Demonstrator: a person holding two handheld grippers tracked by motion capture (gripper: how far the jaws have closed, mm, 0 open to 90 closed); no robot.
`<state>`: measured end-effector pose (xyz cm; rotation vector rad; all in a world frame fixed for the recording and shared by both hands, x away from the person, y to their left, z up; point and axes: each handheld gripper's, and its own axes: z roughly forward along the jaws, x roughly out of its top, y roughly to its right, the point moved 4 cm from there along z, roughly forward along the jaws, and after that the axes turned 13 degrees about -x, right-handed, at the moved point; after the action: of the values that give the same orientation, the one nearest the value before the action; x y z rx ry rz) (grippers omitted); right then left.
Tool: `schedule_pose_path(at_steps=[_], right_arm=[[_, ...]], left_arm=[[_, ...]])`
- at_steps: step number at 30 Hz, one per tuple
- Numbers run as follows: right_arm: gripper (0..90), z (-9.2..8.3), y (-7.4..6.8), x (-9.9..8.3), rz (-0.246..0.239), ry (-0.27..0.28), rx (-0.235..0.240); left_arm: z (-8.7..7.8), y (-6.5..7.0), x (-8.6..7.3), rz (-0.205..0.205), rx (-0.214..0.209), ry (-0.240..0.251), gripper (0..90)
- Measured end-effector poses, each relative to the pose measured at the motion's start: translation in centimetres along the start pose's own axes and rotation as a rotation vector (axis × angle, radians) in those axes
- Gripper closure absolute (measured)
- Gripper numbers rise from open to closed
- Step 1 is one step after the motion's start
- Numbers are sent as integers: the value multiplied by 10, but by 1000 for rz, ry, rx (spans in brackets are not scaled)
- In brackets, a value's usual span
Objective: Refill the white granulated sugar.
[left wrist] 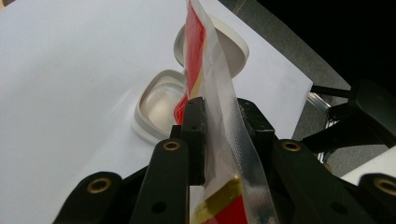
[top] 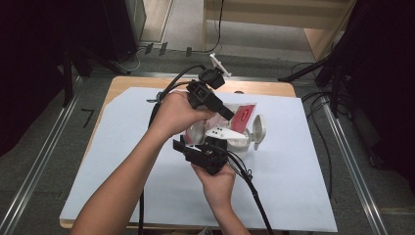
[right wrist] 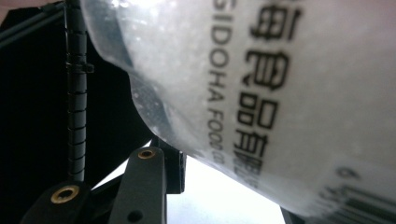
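Red-and-clear pouch (left wrist: 212,93) held by both tongs above white tabletop (top: 293,186).
L tongs (left wrist: 219,135) clamped on pouch edge; R tongs (top: 208,147) gripped on its printed side; open white container (left wrist: 161,105) below.

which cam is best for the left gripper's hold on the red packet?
Left gripper view: the left gripper has its jaws clamped on the red packet edge-on. High view shows the packet partly behind the hands; right gripper view shows its printed film close up.

desk (top: 122,85): wooden, showing at the far edge | white sheet (top: 293,186): covering it | white container (left wrist: 159,109): lying open on the sheet, lid (left wrist: 231,51) tilting up
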<state>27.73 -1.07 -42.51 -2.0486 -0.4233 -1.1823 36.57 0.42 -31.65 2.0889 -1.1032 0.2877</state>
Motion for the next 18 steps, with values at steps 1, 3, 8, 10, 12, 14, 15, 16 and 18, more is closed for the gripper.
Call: schedule_pose_path(at_steps=[1,3,8,10,12,14,15,16,18], right_arm=[[632,0,0,0,2,1,2],[632,0,0,0,4,0,6],[632,0,0,1,5,-3,4],[632,-1,0,0,6,-5,6],[632,-1,0,0,5,-4,5],[631,-1,-1,0,5,-4,5],[632,-1,-1,0,5,-4,5],[631,-1,-1,0,6,-6,5],[631,-1,-1,0,2,-4,2]], left_arm=[[0,0,0,-2,1,-2,756],[0,0,1,-4,0,1,755],[0,0,1,-5,-1,-3,755],[0,0,1,-2,-2,-5,755],[0,1,0,-2,-2,-4,756],[1,1,0,-1,-2,-2,756],[1,1,0,-1,-1,0,756],[1,1,0,0,-2,-2,757],[1,1,0,0,-1,0,758]])
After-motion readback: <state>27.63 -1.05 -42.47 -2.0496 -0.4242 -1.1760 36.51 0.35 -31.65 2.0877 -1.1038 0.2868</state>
